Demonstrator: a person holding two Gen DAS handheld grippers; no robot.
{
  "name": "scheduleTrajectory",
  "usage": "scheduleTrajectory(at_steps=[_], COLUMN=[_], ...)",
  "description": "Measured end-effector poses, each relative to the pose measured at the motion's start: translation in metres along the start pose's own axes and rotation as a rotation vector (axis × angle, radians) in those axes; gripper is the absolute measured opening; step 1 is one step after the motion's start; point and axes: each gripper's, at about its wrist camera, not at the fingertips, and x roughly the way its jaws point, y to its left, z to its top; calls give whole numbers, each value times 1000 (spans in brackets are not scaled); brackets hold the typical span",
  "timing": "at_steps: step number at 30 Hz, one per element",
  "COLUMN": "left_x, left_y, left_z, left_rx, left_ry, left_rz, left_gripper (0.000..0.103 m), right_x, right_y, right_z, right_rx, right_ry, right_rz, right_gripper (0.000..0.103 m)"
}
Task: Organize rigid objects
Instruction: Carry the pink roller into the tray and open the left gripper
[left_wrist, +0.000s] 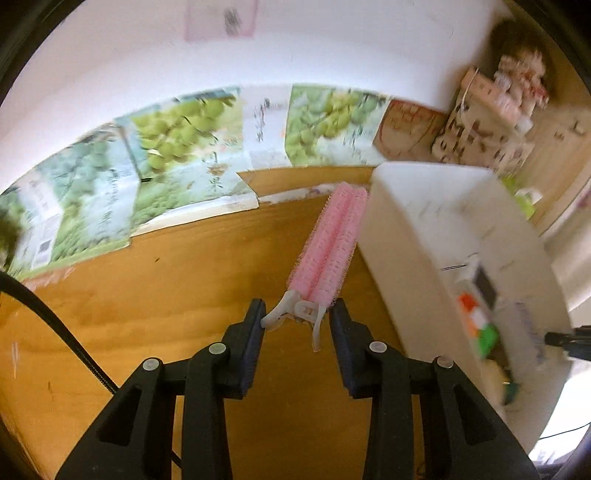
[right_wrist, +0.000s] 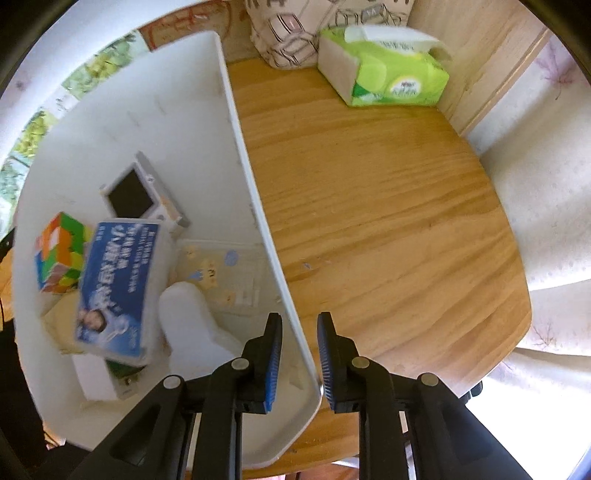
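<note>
Pinching the white handle end of one pink hair clip (left_wrist: 325, 243), the left gripper (left_wrist: 297, 317) is holding it above the wooden table (left_wrist: 166, 295), its two fingers closed on the clip's small levers while the long pink body is sticking out forward. Just beside the clip, on its right, one white bin (left_wrist: 436, 229) is standing.

Inside that bin, five things are lying in a loose pile: one multicoloured puzzle cube (right_wrist: 59, 254), one blue printed box (right_wrist: 114, 288), one small white device with a dark screen (right_wrist: 136, 195), one pale flat card pack (right_wrist: 218, 273) and one white rounded piece (right_wrist: 188, 317). A further white and green item under the blue box is too hidden to name.

Straddling the bin's right wall (right_wrist: 258, 206) is the right gripper (right_wrist: 299, 354), one finger inside and one outside; a gap is showing on each side of the thin wall, so the pads are not pressing on it.

Farther out on the table, one green tissue pack (right_wrist: 388, 70) is sitting beside one patterned cloth bag (right_wrist: 288, 37). Along the wall in the left view, several fruit-printed sheets (left_wrist: 177, 133) are leaning, blurred.
</note>
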Motion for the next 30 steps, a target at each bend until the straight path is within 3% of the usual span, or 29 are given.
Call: scheduleTrajectory(at_steps=[5,12,23,24,26,30], left_x=[-48,-87,-68,-69,-75,-98], left_y=[-27,-89,-184,-188,-192,-187], left_z=[-14,-30,-46,-46,-47,-55], left_rx=[-54,-19,46,43,30,-36], left_ry=[-71,-107,0,2,-6,-50], left_rz=[-7,-44,-46,-45,-45,-30], left_gripper=[38,38,42,46,77,83], right_x=[-15,-43,-89,-92,-97,-108], right_y=[-7,-6,2,3,6,7], right_z=[-12,-27,-58,-60,-65,-72], right_rx=[-16,-47,-131,-138,-152,-154], right_ry=[-29,-122,-347,-359,-367,-388], right_rz=[66,103,184,189,203,216], right_gripper=[28,56,81,81,82,82])
